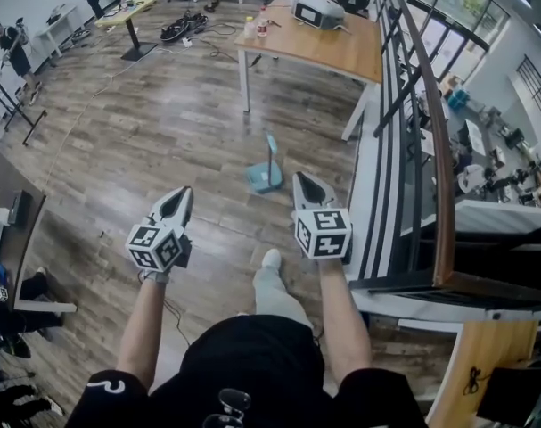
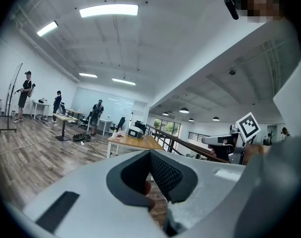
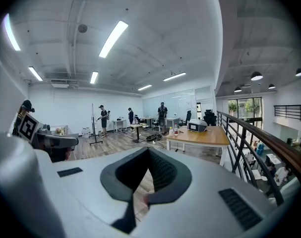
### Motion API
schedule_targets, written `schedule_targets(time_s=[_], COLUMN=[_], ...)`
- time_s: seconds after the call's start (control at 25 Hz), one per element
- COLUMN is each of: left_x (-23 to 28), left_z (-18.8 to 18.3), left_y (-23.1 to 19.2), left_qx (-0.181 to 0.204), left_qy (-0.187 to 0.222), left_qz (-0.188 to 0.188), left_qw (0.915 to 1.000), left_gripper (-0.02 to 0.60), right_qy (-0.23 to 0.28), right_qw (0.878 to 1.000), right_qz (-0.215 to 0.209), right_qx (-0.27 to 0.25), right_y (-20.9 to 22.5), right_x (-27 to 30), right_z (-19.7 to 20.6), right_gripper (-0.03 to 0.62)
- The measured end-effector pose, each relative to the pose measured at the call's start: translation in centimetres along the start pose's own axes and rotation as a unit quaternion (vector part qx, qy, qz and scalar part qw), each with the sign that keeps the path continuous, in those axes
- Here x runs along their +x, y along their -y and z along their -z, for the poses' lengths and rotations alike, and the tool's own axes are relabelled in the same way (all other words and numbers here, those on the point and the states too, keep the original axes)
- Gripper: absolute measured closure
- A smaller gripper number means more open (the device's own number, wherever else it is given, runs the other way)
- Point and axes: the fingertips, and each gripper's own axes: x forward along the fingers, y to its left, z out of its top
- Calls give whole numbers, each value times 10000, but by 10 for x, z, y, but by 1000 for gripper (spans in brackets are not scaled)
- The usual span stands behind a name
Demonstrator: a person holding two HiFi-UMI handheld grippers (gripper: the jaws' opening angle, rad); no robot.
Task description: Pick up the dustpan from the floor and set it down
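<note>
Standing upright on the wooden floor, the light-blue dustpan has its pan flat on the boards and its thin handle rising straight up. It sits just beyond the tips of both tools, in the gap between them and somewhat nearer the right one, touching neither.

The left hand-held gripper is held out on the near left. Its jaws are drawn together to a point with nothing between them, and its own view shows the dark ribbed pads meeting at the tip. The right hand-held gripper is held beside it on the near right, jaws likewise closed and empty, tip aimed toward the far side just right of the dustpan.

A pale shoe of the person is planted on the floor between the two tools, nearer than the dustpan. Farther off, past the dustpan, a wooden table on white legs carries bottles and a white machine. A dark railing with a wooden handrail runs along the right.
</note>
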Motion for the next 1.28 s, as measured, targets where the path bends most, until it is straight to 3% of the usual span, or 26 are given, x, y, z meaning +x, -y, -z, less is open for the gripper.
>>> schedule_targets(time_s=[0.36,0.76,1.0,1.28], left_x=[125,254,301,323], left_z=[-11,-39,-46,-47], left_y=[-56,-83,-88,-96], left_qx=[307,395,419,456], left_qy=[-293,-392,-442,-462], left_qz=[6,-24,-125,-233], left_qw=[9991,9984,9981,9976], left_gripper=[583,583,583,583], right_qy=[-112,-239,-236,-183], right_qw=[9999,9996,9987,9966], right_qz=[56,-48,-198,-410], right_qx=[85,140,415,692], right_y=[65,144,182,200], right_x=[111,218,258,286], right_z=[-15,-44,-52,-57], right_gripper=[599,599,599,599])
